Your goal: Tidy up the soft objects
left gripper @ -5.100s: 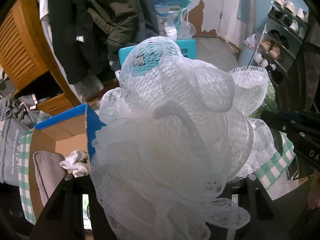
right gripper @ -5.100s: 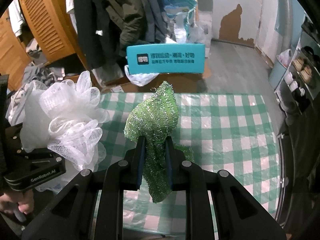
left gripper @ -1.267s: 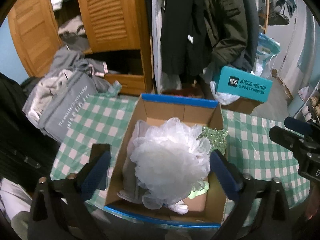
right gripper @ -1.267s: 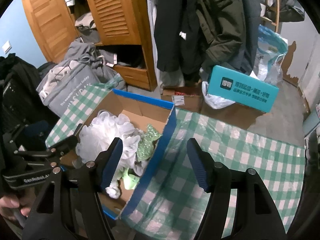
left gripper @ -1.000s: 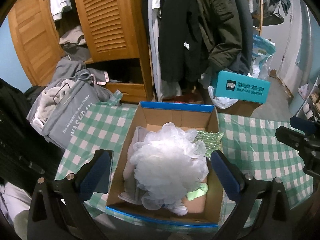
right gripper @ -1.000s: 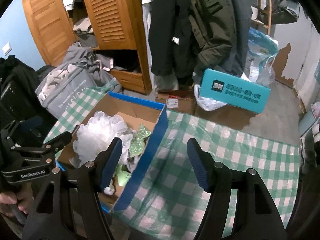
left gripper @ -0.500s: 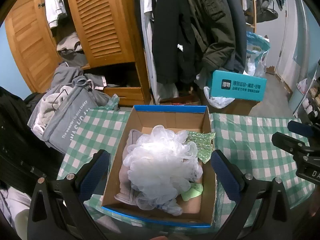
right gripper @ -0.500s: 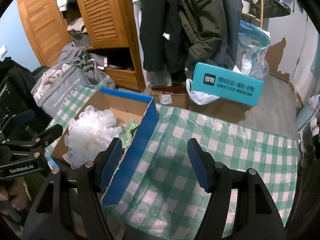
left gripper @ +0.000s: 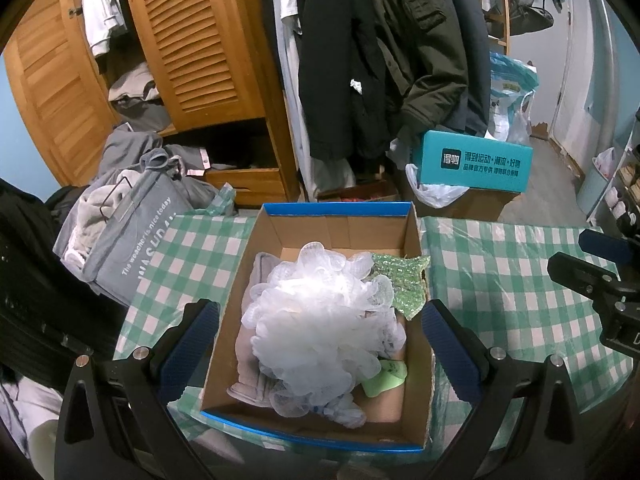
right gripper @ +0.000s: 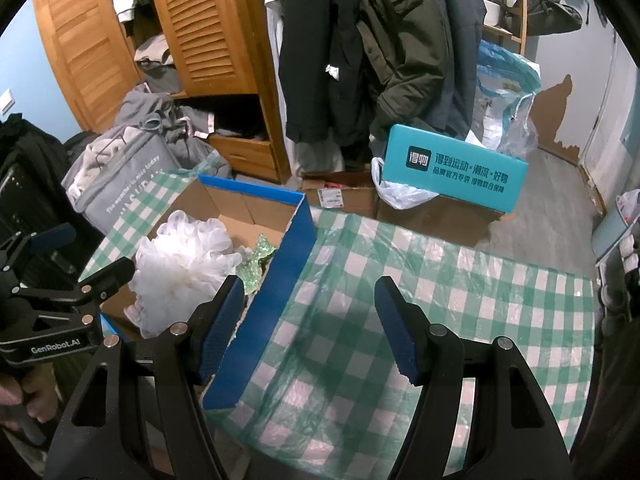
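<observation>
My left tongs hang apart and empty, straddling the open blue-edged cardboard box below them. Between their tips in view lies the white mesh bath pouf, on a grey folded cloth; a pale green soft piece is just right of the pouf, and a glittery green scrubbing cloth drapes over the box's right wall, farther in. My right tongs are also apart, holding nothing, over the green-and-white checked tabletop, box just to their left. Beyond both, a teal printed carton and dark hanging coats.
</observation>
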